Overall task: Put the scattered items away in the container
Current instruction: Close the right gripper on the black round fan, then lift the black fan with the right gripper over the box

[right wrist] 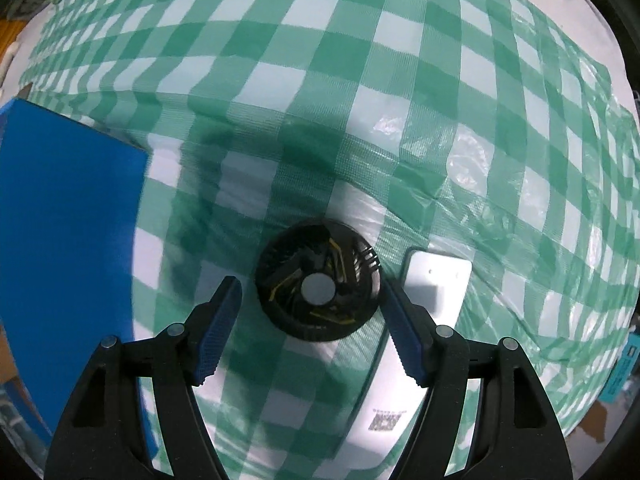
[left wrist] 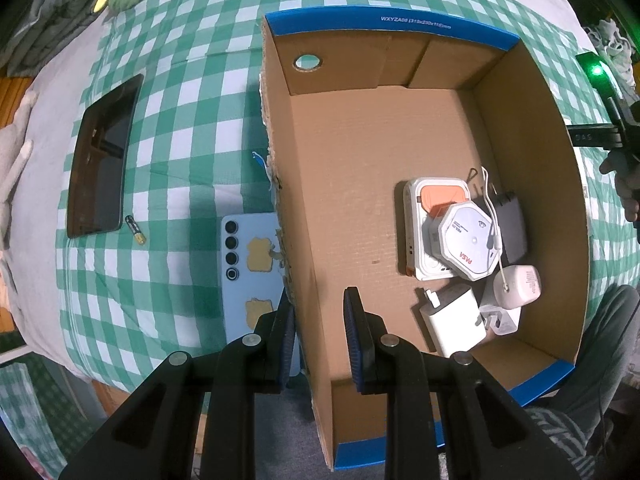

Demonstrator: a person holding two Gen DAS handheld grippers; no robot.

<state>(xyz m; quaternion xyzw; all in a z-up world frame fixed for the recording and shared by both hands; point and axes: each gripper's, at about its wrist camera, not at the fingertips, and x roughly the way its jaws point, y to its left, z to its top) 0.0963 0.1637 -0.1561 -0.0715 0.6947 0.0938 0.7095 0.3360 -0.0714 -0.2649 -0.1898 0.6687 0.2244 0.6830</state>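
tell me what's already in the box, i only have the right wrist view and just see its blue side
Observer: Several white chargers and a white-and-orange device are piled against one side of the cardboard box; most of its floor is bare.
Operator: where's the left gripper
Observer: The left gripper straddles the box's near wall, one finger inside, one outside. I can't tell whether it clamps.
Operator: anything else still outside
Observer: A blue phone lies against the box's outer wall, with a battery and a dark tablet beyond it.
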